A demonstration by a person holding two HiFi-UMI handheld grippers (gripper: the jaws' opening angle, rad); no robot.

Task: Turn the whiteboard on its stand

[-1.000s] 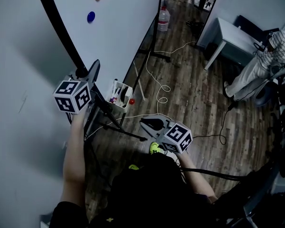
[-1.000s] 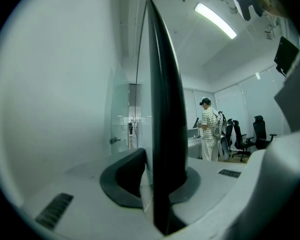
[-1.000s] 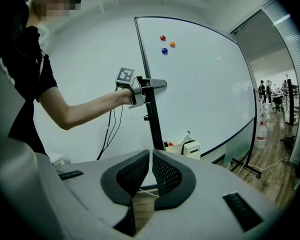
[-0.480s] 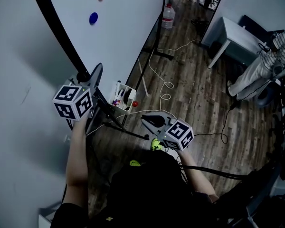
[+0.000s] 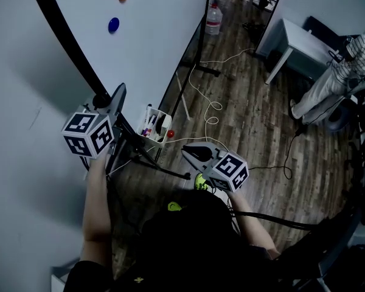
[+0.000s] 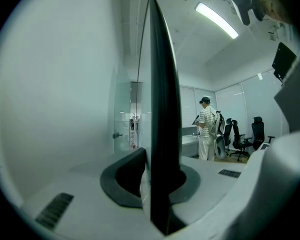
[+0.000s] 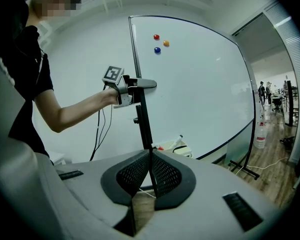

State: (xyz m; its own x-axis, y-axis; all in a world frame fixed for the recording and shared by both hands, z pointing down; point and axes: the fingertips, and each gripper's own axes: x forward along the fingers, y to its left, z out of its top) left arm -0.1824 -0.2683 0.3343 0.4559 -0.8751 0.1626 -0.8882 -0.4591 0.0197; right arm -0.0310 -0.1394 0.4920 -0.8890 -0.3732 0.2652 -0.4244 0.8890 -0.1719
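The whiteboard (image 5: 152,35) fills the upper left of the head view, its black frame edge (image 5: 67,41) running down to my left gripper (image 5: 109,99). That gripper is shut on the frame edge. In the left gripper view the edge (image 6: 162,134) stands edge-on between the jaws of the left gripper (image 6: 157,184). My right gripper (image 5: 191,152) hangs lower right, away from the board, shut with nothing in it. In the right gripper view its pads (image 7: 162,176) meet, and the whiteboard (image 7: 200,84) and the left gripper (image 7: 132,86) on the frame show beyond.
Three magnets (image 5: 114,24) stick on the board. A white marker tray (image 5: 153,126) hangs below it. The stand's foot (image 5: 205,72), a water bottle (image 5: 213,20) and a white cable (image 5: 210,111) are on the wooden floor. A grey table (image 5: 298,44) and a person (image 5: 328,90) are at right.
Both grippers have risen a little, the left one still clamped on the frame edge. The board's edge has shifted slightly left in the head view.
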